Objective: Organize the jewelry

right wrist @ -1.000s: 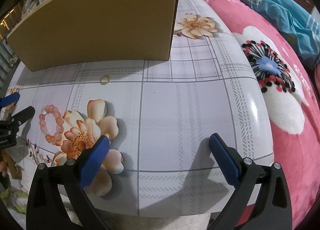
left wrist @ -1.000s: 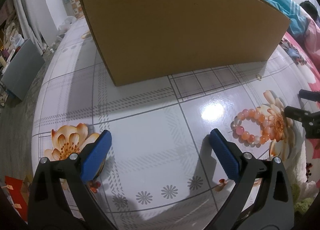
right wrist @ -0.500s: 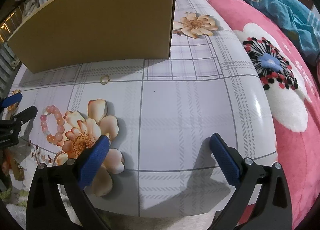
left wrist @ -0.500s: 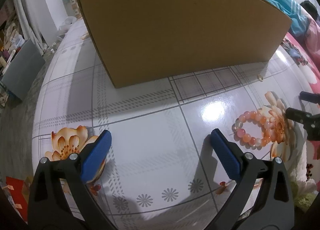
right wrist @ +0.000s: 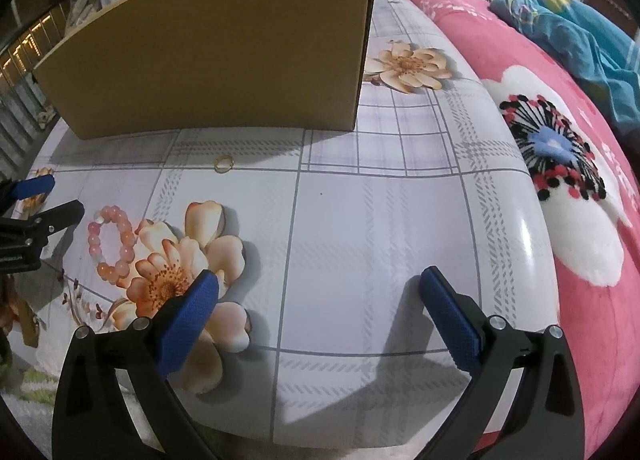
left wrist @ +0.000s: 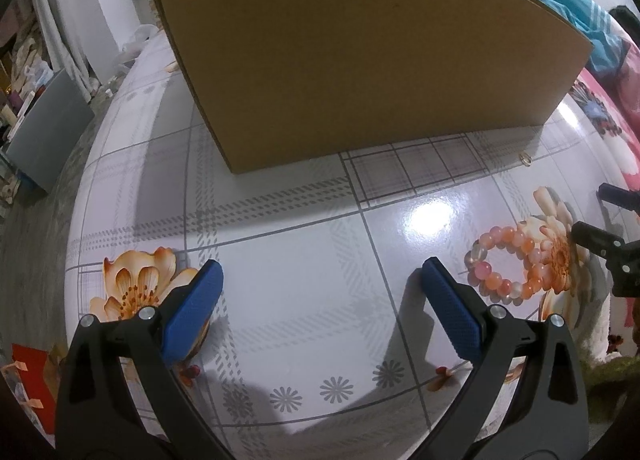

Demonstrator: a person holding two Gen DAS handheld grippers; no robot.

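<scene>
Lying loose on the glossy floral-print tablecloth (left wrist: 304, 300), the pink-and-orange beaded bracelet (left wrist: 516, 264) and the small gold ring (right wrist: 223, 163) await sorting, the ring near the tall brown cardboard box (left wrist: 360, 59). Left gripper (left wrist: 320, 300) and right gripper (right wrist: 316, 300) both gape, holding nothing. Judged progress: nothing yet stowed.
</scene>
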